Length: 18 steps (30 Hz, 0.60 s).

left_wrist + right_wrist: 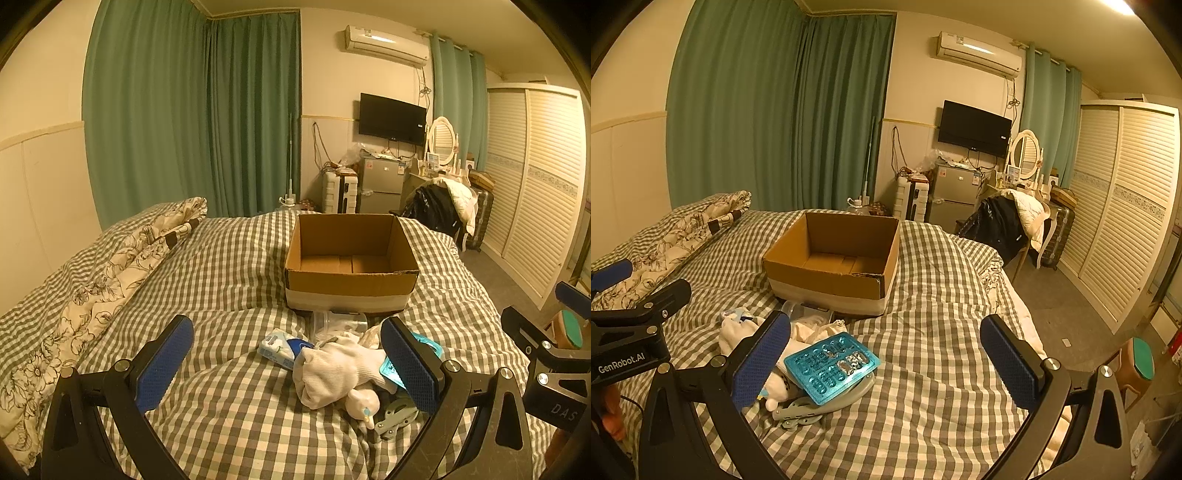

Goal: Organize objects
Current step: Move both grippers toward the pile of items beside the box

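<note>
While both tools gape, 1 blister pack lies beside box.

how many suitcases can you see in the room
2. A white suitcase stands left of the small fridge; a dark one stands by the wardrobe. Clutter may hide others.

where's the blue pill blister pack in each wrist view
Left wrist: blister pack at lower right, mostly hidden behind the left gripper's right finger, beside the white glove.
Right wrist: blister pack lower centre-left, in full view.
Shared landmark: the open cardboard box just beyond the pile.
</note>
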Tool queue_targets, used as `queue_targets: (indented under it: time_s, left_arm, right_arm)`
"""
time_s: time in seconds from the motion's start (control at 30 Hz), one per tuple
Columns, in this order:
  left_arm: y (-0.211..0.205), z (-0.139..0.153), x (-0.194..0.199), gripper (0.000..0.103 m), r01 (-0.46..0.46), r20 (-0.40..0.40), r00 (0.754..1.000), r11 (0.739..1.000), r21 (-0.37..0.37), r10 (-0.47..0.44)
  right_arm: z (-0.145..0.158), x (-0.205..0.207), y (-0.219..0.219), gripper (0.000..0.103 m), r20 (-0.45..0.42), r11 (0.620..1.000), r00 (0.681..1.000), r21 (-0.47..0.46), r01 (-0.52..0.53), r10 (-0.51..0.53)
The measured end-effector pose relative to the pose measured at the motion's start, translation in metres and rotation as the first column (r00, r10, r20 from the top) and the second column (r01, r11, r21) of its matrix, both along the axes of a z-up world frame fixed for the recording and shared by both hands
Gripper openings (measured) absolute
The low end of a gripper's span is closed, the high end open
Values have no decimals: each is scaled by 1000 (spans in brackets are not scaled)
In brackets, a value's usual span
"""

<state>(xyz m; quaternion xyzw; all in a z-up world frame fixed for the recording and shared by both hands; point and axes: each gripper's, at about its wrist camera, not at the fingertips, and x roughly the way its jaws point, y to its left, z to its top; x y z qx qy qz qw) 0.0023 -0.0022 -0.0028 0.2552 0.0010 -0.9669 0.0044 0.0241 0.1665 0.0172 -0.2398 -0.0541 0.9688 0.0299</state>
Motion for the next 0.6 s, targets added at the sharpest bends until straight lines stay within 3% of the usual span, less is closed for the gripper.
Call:
queue_targets:
  time_s: [0.4,0.6]
  left_arm:
    - [-3,-6,-6,103,-4,27,1000,1000,0,4]
    - [-4,-23,-19,102,-5,84,996,1000,11,4]
  right_arm:
    - [-5,-4,3,103,16,1000,1000,4,2,-2]
    - [-16,-12,7,103,41,1000,999,1,-1,1]
